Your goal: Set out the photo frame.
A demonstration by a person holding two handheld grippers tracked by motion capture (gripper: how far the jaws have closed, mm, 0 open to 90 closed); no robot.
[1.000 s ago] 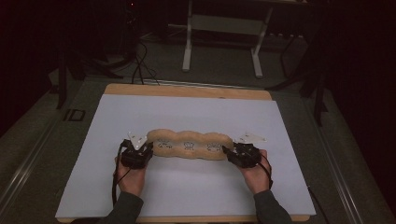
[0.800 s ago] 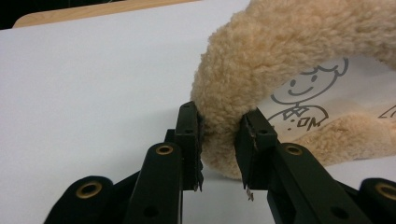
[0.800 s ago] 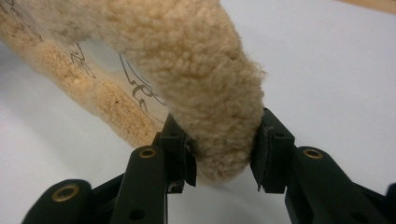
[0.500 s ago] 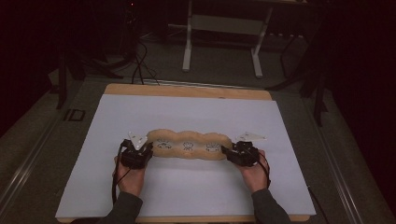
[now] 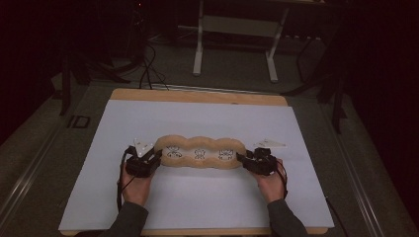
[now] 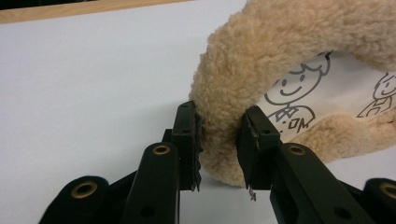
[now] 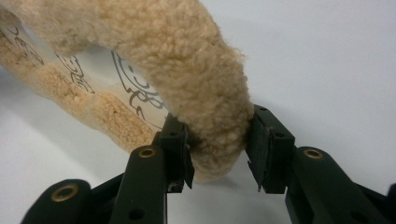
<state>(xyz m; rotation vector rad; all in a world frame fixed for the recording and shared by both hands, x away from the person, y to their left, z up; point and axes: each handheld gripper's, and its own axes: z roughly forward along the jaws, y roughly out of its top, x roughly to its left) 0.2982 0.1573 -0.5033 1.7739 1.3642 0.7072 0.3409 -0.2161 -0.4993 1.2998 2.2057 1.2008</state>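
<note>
Gripping each end of the fleecy tan cushion (image 5: 199,152) on the white sheet (image 5: 197,197), we hold it with the left gripper (image 6: 219,140) and right gripper (image 7: 217,149), both clamped on its plush rim, probably so the long soft shape stays stretched flat.

left tongs (image 5: 148,162) | barely eased on fleecy pad (image 5: 199,152) | rest: no visible change

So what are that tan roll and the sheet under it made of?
The tan roll looks like fuzzy fleece or sherpa: curly nap, dented between both grippers' pads. Its white inner face with printed cartoon figures looks like smoother fabric. The white sheet looks matte, paper or thin plastic; unclear which.
</note>
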